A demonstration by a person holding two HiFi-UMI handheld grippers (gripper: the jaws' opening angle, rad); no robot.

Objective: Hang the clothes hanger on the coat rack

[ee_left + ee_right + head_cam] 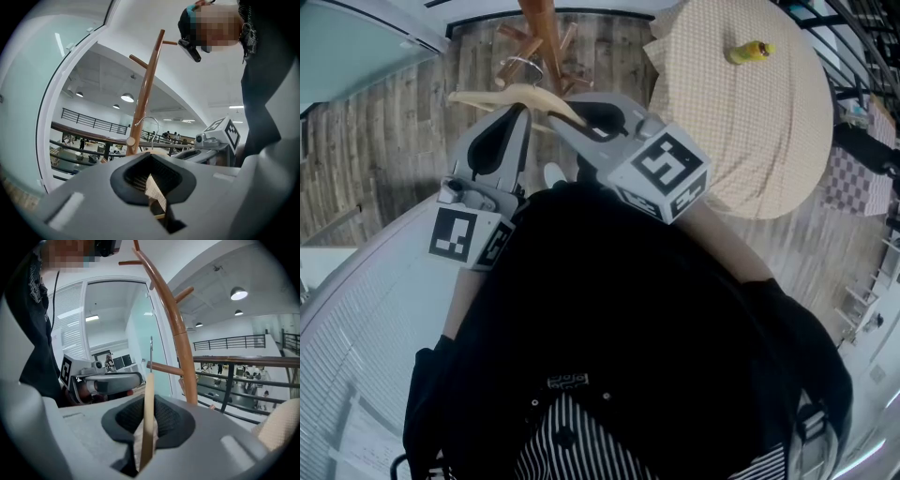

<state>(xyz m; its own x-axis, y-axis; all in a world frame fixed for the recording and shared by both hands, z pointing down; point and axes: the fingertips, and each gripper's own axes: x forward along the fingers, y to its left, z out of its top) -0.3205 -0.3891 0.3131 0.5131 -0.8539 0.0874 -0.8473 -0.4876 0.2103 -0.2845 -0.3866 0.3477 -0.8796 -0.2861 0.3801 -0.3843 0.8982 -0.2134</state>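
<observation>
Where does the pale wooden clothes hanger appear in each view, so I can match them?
Head view: the pale wooden clothes hanger is upper left of centre, lying crosswise.
Left gripper view: the hanger is low centre, seen end-on.
Right gripper view: the hanger is low centre, edge-on, upright.
Shared landmark: the brown wooden coat rack, beyond it everywhere.

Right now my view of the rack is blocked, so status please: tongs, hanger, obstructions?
Left tongs and right tongs both shut on hanger. Hook close beside coat rack, not yet hung. Nothing seen between them.
</observation>
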